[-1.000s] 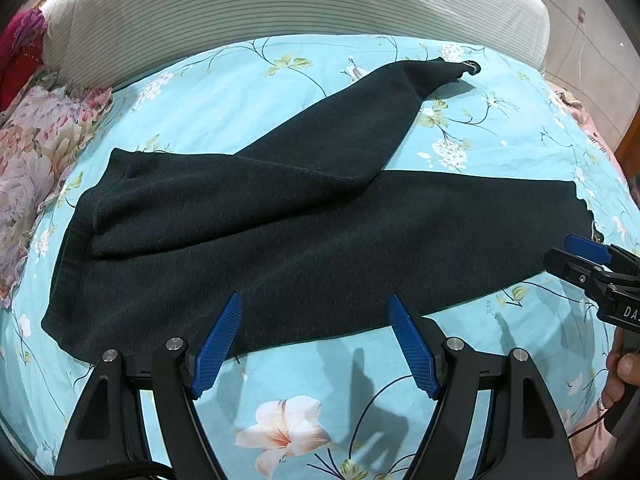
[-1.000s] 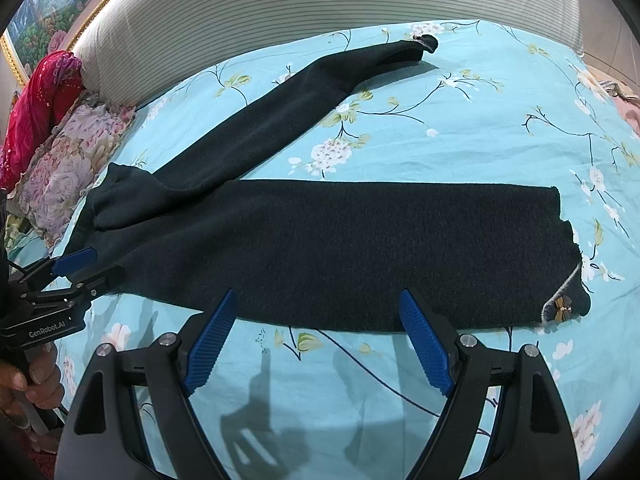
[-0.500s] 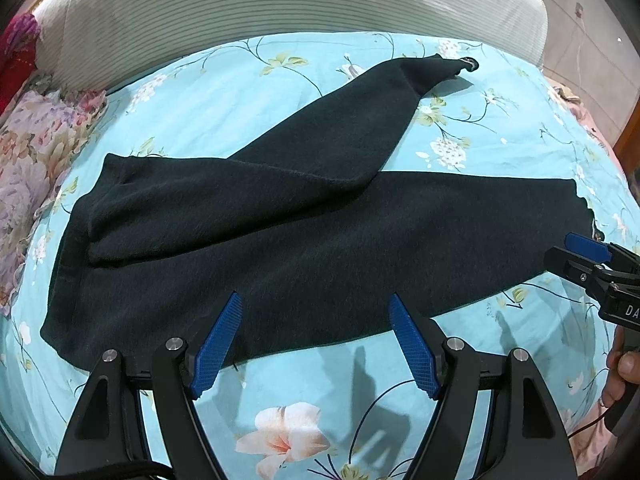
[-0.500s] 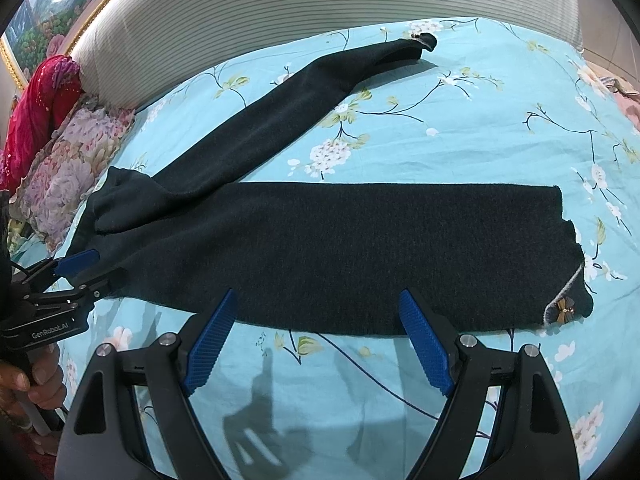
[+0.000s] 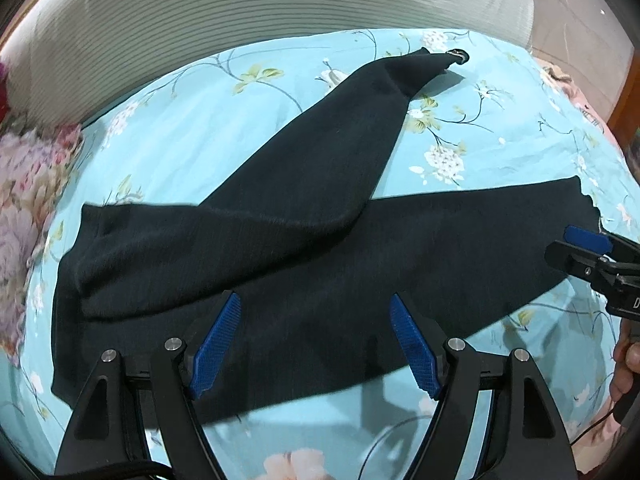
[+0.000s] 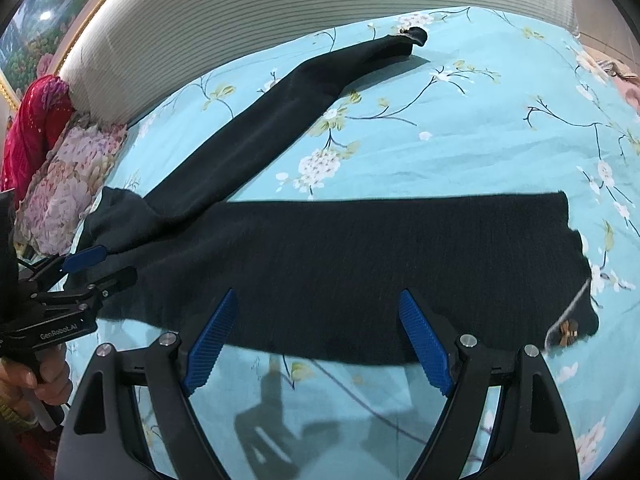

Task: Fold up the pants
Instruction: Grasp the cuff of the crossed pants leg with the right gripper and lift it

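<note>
Black pants lie spread on the turquoise floral bed sheet. One leg runs straight to the right, the other angles up to the far right. The waist is at the left. My left gripper is open above the near edge of the pants, toward the waist. My right gripper is open above the near edge of the straight leg. Each gripper shows in the other's view, the right one by the leg hem, the left one by the waist. Both are empty.
A striped padded headboard runs along the far side. A floral pillow and a red cloth lie at the left. The leg hem carries a small gold ornament. Pink fabric lies at the bed's right edge.
Both grippers have moved forward and lower, so their blue pads now overlap the near edge of the pants. The pants have not moved.
</note>
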A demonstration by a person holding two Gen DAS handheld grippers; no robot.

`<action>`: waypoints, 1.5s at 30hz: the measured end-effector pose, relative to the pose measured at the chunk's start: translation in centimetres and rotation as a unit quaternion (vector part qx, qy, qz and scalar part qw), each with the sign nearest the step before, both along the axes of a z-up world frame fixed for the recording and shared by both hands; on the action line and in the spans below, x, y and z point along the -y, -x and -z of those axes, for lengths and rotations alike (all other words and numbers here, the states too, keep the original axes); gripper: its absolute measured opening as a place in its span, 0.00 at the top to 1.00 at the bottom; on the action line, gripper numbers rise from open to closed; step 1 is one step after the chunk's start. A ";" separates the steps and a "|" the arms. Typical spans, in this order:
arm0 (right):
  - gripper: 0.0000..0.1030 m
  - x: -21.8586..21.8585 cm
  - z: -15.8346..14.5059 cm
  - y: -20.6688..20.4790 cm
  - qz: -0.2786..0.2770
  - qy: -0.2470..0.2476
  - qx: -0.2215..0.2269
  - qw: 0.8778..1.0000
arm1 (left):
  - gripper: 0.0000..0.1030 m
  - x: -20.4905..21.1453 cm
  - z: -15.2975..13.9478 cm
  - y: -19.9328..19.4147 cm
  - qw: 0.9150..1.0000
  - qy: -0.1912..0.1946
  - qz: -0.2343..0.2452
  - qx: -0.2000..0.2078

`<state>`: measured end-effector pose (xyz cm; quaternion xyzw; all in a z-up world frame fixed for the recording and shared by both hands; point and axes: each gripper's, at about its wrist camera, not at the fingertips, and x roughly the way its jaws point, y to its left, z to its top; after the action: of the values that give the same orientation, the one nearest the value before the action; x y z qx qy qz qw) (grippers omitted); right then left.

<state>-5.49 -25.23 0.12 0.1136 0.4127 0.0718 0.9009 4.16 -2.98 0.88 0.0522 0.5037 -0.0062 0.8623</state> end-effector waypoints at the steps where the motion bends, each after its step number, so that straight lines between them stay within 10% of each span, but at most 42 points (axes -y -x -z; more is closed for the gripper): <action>1: 0.19 0.1 -0.1 -0.3 0.001 0.008 0.004 1.000 | 0.25 0.1 0.0 -0.5 1.000 -0.002 0.002 -0.003; 33: 0.20 10.2 -3.8 -21.6 0.077 -0.104 0.004 0.992 | 0.25 4.4 6.3 -17.8 0.991 -0.027 0.074 -0.108; 38: 0.40 12.1 -2.8 -24.6 0.100 -0.146 -0.013 0.984 | 0.43 5.2 6.9 -17.2 0.989 -0.048 0.106 -0.095; 42: 0.79 12.5 -2.2 -26.0 0.099 -0.166 -0.027 0.981 | 0.87 5.9 6.4 -16.9 0.986 -0.056 0.136 -0.085; 45: 0.92 12.4 -3.2 -25.2 0.091 -0.158 -0.012 0.983 | 0.92 5.4 5.3 -17.0 0.986 -0.044 0.142 -0.079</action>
<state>19.70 -37.60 3.34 0.2926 0.3953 0.0530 0.8691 21.20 -8.41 -4.39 0.1604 0.5576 -0.1103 0.8070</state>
